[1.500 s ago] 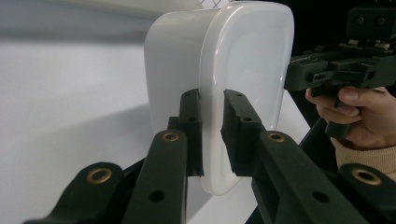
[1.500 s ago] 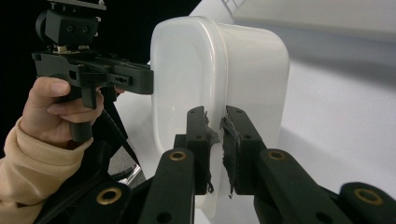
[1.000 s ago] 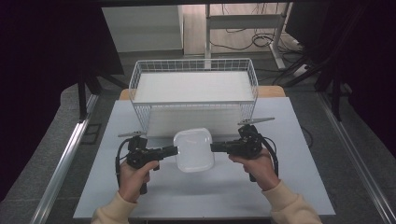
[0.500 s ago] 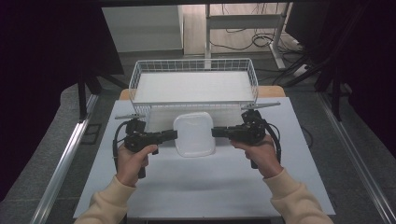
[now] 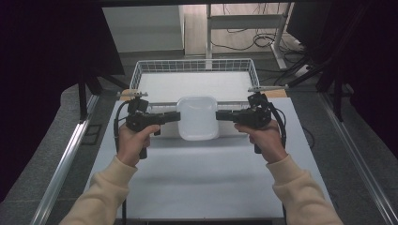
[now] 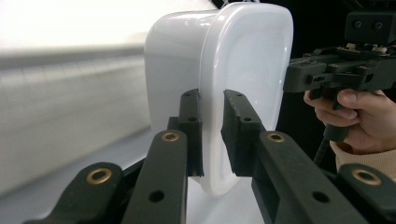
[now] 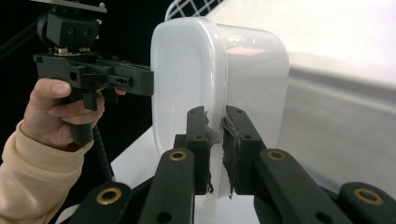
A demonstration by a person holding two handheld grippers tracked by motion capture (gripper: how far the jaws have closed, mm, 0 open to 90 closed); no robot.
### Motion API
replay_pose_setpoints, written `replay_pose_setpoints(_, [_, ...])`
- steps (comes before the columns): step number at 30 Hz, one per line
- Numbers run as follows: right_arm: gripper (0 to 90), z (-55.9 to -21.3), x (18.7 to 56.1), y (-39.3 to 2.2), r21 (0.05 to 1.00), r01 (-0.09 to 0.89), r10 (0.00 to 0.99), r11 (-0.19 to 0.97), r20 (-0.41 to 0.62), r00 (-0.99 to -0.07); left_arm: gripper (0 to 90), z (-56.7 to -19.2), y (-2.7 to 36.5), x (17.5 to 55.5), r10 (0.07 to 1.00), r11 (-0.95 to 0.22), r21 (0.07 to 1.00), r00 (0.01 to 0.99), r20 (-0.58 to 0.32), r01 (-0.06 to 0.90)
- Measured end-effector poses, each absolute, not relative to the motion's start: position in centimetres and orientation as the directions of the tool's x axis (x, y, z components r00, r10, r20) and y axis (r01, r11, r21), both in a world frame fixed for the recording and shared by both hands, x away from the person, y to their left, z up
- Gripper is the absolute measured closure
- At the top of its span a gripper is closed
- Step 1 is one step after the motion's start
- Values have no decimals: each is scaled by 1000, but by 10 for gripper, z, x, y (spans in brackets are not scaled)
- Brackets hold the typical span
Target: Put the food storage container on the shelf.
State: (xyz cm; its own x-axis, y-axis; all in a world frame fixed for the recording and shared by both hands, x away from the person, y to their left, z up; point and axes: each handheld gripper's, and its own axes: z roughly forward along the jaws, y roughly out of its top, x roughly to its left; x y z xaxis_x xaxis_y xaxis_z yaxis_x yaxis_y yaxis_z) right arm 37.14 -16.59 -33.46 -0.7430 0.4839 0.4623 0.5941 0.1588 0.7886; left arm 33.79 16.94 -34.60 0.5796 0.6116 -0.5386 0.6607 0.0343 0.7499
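While my two grippers are pointing toward each other, they are clamping a white plastic container [image 5: 198,117] from opposite sides, lifted off the tabletop [image 5: 202,178]. My left gripper [image 5: 176,116] is pinching the container's left rim, its fingers [image 6: 191,126] nearly closed with the thin lip squeezed between them. My right gripper [image 5: 219,115] is doing the same on the opposite rim, its worn fingers [image 7: 236,140] pressing on the lip from both faces. Seen from above, the container is hanging just on my side of the wire basket's [image 5: 141,75] near wall, partly overlapping that wall, and it is facing its open side away from me toward the basket. My left hand [image 5: 133,143] and right hand [image 5: 265,139] are gripping the handles, both on my side of the basket.
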Motion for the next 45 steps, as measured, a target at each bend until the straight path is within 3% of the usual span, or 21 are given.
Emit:
replay_pose_setpoints(14, [803, -295, 420, -160, 799, 592, 498, 108, 472, -728, 790, -300, 178, 394, 604, 19, 753, 592, -533, 658])
replay_pose_setpoints(27, [794, -298, 471, -160, 745, 664, 515, 63, 546, -661, 801, -296, 179, 444, 584, 31, 703, 558, -590, 711])
replay_pose_setpoints(38, [741, -300, 507, -154, 642, 767, 534, 7, 646, -546, 778, -311, 186, 486, 530, 158, 570, 418, -738, 807])
replay_pose_setpoints(45, [712, -308, 523, -151, 558, 828, 542, -55, 713, -445, 742, -323, 186, 500, 522, 198, 516, 356, -775, 833])
